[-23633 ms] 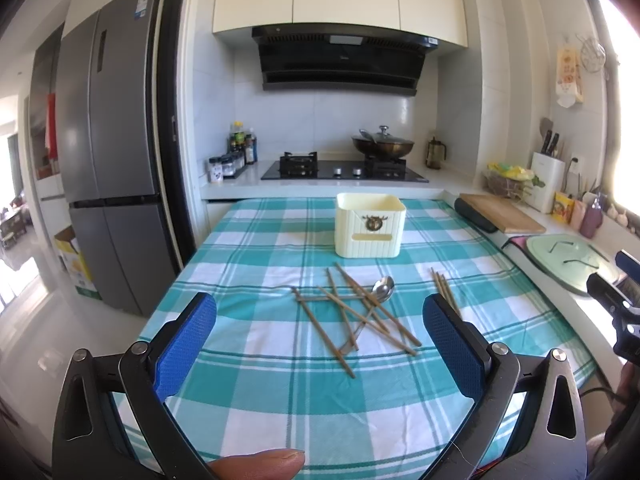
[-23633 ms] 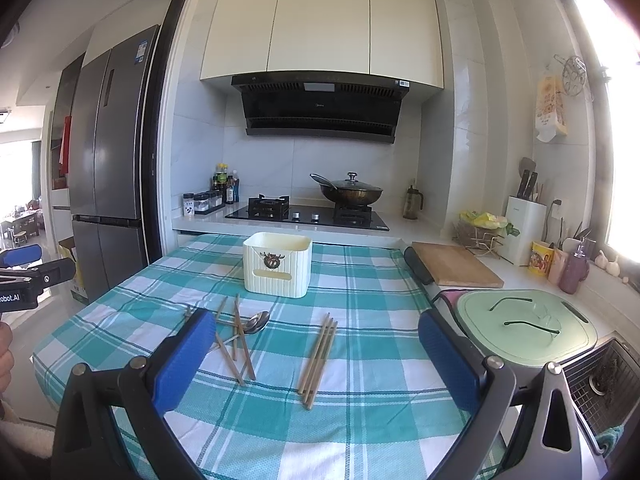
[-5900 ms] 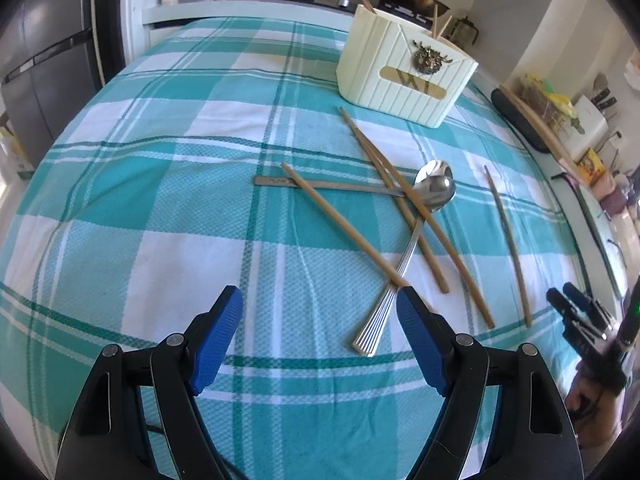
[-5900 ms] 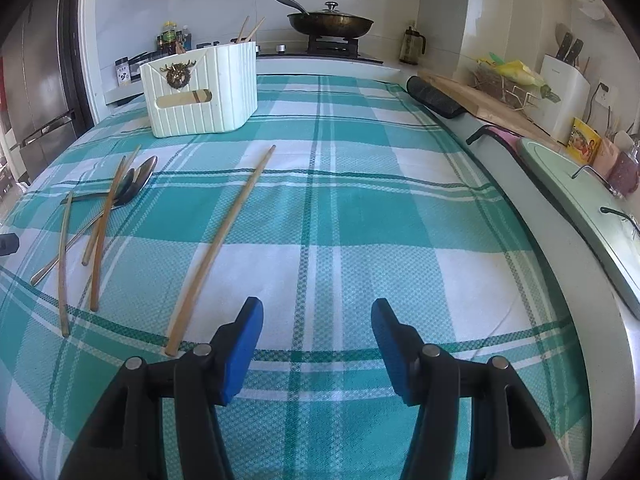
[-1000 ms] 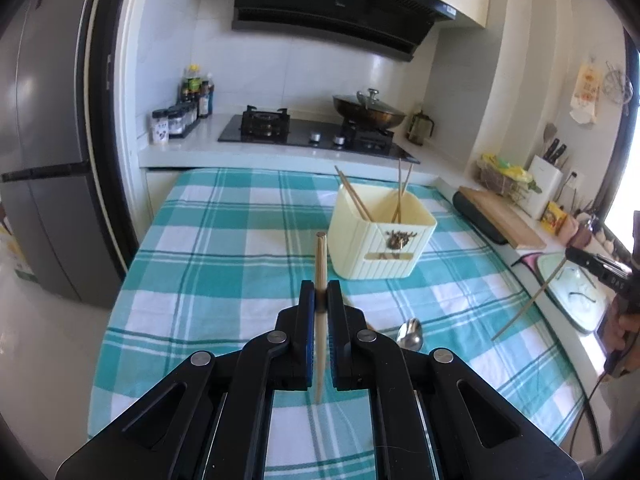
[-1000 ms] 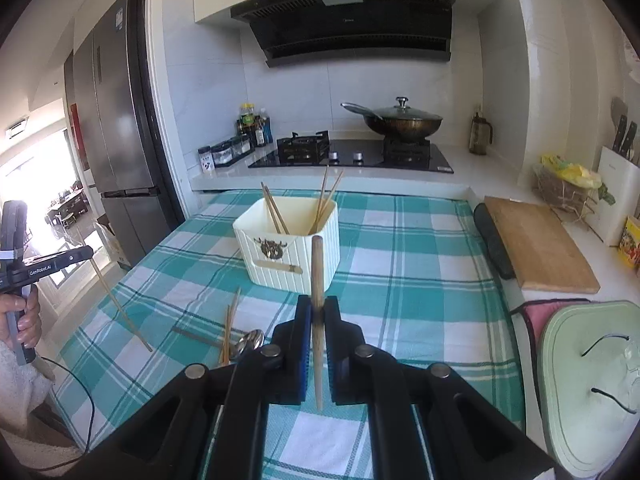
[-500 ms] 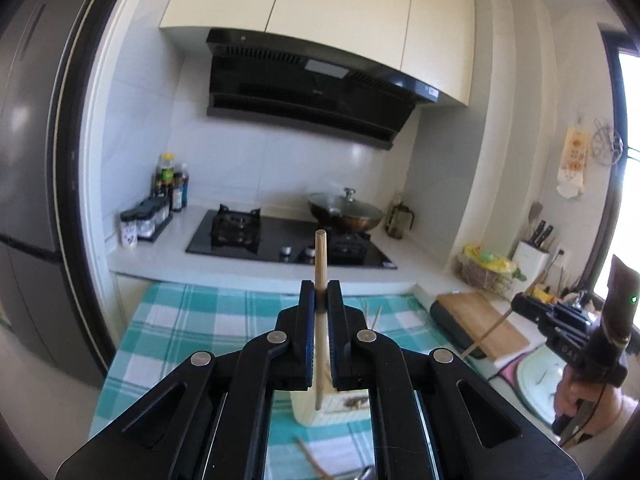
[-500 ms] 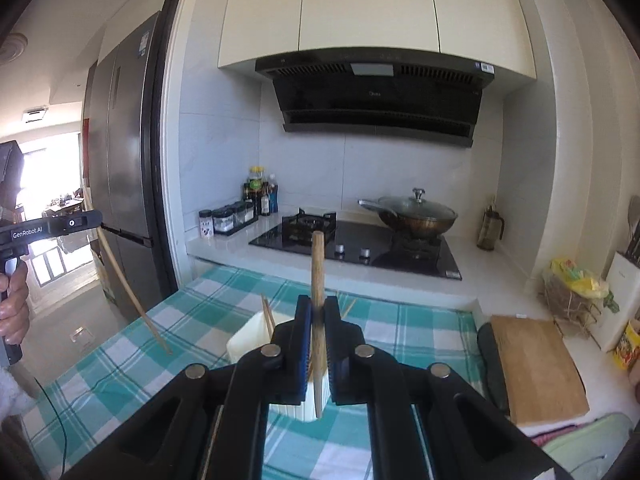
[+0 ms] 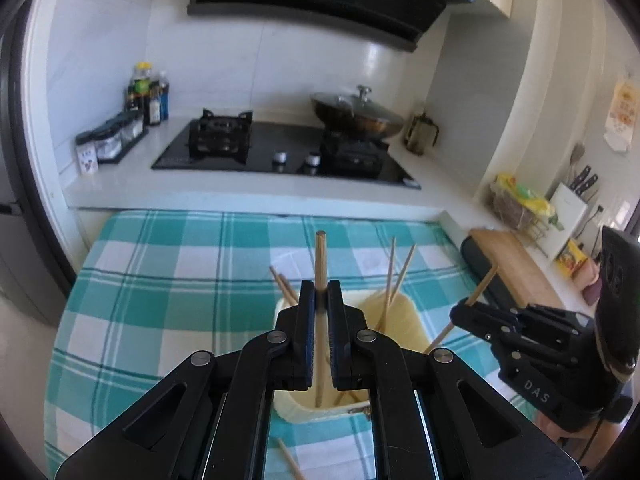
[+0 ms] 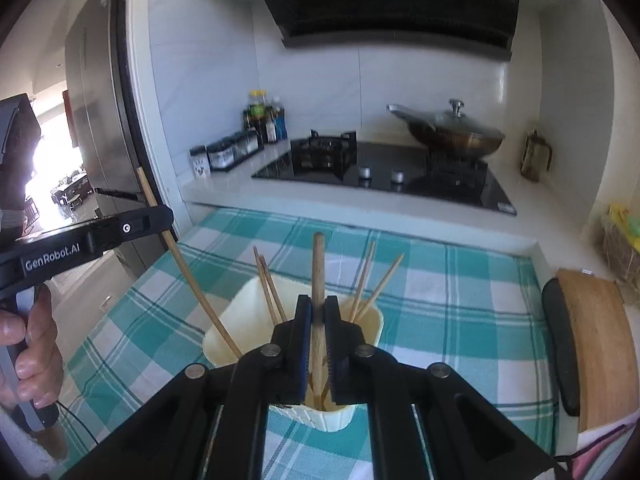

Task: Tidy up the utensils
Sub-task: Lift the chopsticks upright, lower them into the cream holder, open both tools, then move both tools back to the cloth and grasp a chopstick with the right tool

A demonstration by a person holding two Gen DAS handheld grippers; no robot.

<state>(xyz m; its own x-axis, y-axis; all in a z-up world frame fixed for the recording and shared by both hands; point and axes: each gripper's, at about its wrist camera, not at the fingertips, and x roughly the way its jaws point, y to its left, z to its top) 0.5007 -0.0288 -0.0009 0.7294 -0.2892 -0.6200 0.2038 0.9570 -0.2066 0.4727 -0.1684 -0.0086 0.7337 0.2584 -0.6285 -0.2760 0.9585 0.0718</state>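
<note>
My left gripper (image 9: 320, 300) is shut on an upright wooden chopstick (image 9: 320, 256) whose lower end dips into the cream utensil holder (image 9: 408, 312) on the checked tablecloth. My right gripper (image 10: 317, 312) is shut on another chopstick (image 10: 318, 268), its lower end also inside the holder (image 10: 236, 320). Several chopsticks (image 10: 267, 288) lean in the holder. In the right wrist view the left gripper (image 10: 166, 216) comes in from the left with its slanted chopstick (image 10: 192, 280). In the left wrist view the right gripper (image 9: 460, 314) comes in from the right.
A loose chopstick (image 9: 288, 460) lies on the cloth in front of the holder. Behind the table are a gas hob (image 9: 280, 148), a lidded wok (image 9: 356, 114) and spice jars (image 9: 108, 140). A cutting board (image 10: 600, 344) sits right. A hand (image 10: 36, 352) grips the left handle.
Both grippers have moved forward over the table until they stand right above the holder, and the held chopsticks' lower ends now reach into it. Both grips stay shut.
</note>
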